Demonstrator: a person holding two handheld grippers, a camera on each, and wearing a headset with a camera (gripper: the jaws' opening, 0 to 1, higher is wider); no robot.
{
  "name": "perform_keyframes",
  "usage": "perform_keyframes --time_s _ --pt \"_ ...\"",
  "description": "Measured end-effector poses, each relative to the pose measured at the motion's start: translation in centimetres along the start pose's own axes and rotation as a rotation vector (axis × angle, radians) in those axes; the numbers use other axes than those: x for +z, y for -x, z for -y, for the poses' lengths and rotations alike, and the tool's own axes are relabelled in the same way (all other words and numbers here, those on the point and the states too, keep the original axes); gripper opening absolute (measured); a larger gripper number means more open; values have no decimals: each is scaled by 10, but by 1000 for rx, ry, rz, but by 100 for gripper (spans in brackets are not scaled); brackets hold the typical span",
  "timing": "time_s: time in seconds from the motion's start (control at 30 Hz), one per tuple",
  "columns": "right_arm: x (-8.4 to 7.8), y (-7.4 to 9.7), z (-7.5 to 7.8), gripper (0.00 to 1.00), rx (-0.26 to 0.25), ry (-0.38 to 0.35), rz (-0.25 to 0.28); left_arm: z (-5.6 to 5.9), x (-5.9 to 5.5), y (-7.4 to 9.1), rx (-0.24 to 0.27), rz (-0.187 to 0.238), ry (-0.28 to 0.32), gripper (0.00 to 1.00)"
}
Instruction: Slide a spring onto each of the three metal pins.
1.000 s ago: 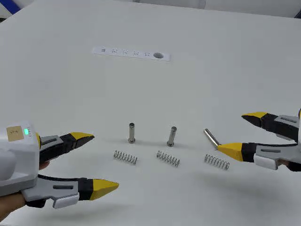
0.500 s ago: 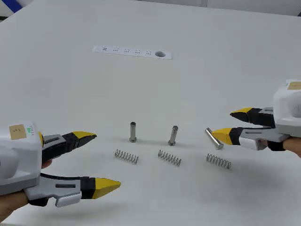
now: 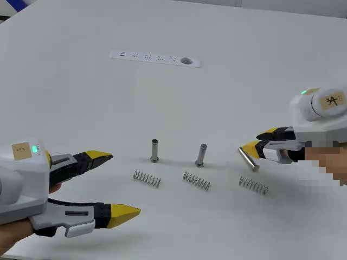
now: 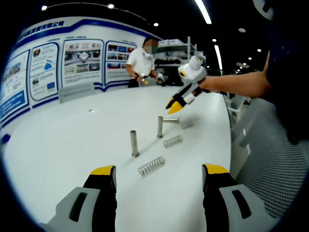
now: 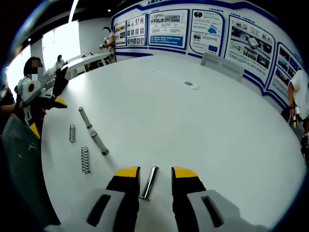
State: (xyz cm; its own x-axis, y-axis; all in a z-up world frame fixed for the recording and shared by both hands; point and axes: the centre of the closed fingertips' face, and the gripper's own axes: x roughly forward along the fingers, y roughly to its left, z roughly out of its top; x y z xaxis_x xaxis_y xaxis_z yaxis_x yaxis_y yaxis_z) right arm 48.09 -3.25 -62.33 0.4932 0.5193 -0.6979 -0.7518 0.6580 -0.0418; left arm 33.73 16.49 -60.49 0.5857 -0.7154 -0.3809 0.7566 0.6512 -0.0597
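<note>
Head view. On the white desk (image 3: 227,97), a lying pin (image 3: 248,159), its long axis slanting from beside the right gripper (image 3: 259,142) down toward the nearest spring (image 3: 253,186). Right gripper parted only a little, jaws close by the upper end of the lying pin, clamped on nothing; touching or not, too fine to tell. Away from the lying pin, toward the left gripper (image 3: 120,184): first the middle pin (image 3: 201,155), upright, then the end pin (image 3: 154,150), also upright, with the middle spring (image 3: 196,181) and the end spring (image 3: 147,179) flat on the desk just in front of them. No spring on any pin yet. Left gripper spread wide and empty, well apart from the lying pin.

Left gripper view. Left gripper (image 4: 159,170) with jaws far apart, nothing between them. Closest ahead, the end spring (image 4: 151,165) and the end pin (image 4: 133,143); behind these the middle pin (image 4: 160,126); last the lying pin (image 4: 170,120), right under the tips of the right gripper (image 4: 175,103).

Right gripper view. Right gripper (image 5: 155,172) released, one jaw on each side of the lying pin (image 5: 148,182), a narrow gap visible on both sides. Long axis of the lying pin running almost straight ahead along the jaws, flanged end nearer the camera. Probably enough to close directly across the shaft; clearly work for the right gripper, much the nearer of the two.
</note>
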Motion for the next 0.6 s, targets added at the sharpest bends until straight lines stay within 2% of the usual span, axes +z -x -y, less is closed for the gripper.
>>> perform_keyframes --time_s 0.37,0.6 --pt "-10 -18 -1 18 -22 -50 -77 0 -1 -1 -6 2 3 73" --pt "-14 -24 0 15 -28 -76 -106 0 -3 -1 -9 -2 7 72"
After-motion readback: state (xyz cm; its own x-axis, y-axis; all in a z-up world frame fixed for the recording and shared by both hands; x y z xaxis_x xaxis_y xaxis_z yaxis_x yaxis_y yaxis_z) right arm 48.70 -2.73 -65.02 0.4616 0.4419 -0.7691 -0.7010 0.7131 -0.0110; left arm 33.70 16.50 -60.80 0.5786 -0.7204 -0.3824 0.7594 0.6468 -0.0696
